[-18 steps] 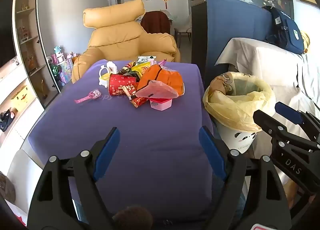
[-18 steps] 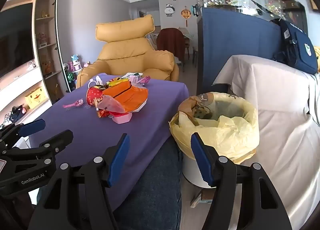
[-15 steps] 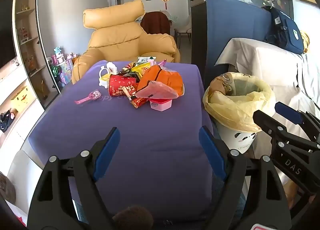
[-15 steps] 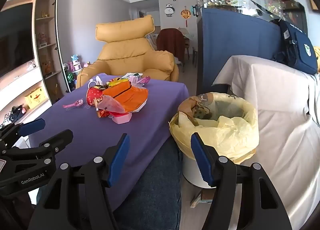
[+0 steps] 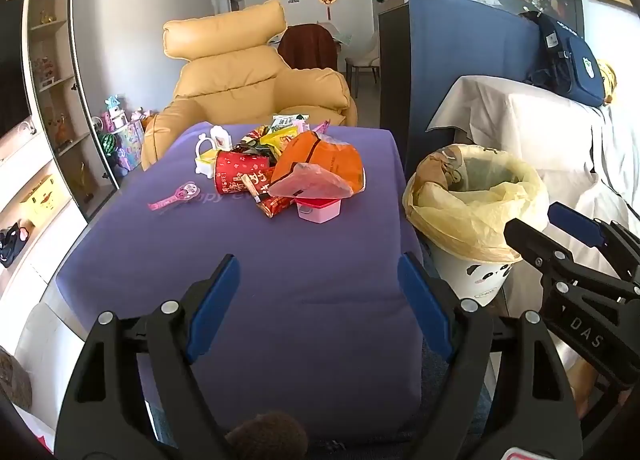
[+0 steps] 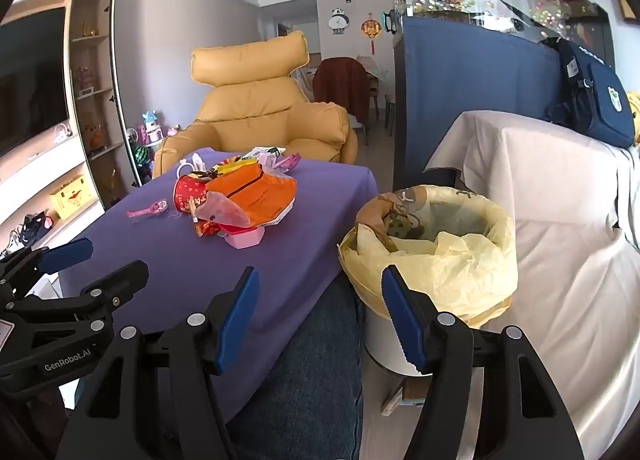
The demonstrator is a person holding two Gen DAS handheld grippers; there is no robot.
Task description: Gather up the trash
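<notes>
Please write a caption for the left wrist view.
Open left tool faces trash pile on purple table, beside lined bin.

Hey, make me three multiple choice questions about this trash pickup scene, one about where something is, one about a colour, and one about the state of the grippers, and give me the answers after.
1. Where does the trash bin stand?
A. On the purple table
B. On the floor beside the table
C. On the yellow armchair

2. What colour is the liner bag in the bin?
A. Black
B. Blue
C. Pale yellow

3. What state are the left gripper and the right gripper in?
A. Both open and empty
B. Both shut on wrappers
C. Left shut on the red cup, right open

Answers:
1 B, the bin sits below the edge of the purple table, to its right.
2 C, the bag folded over the rim is pale yellow.
3 A, the blue pads stand wide apart with nothing between them.
</notes>
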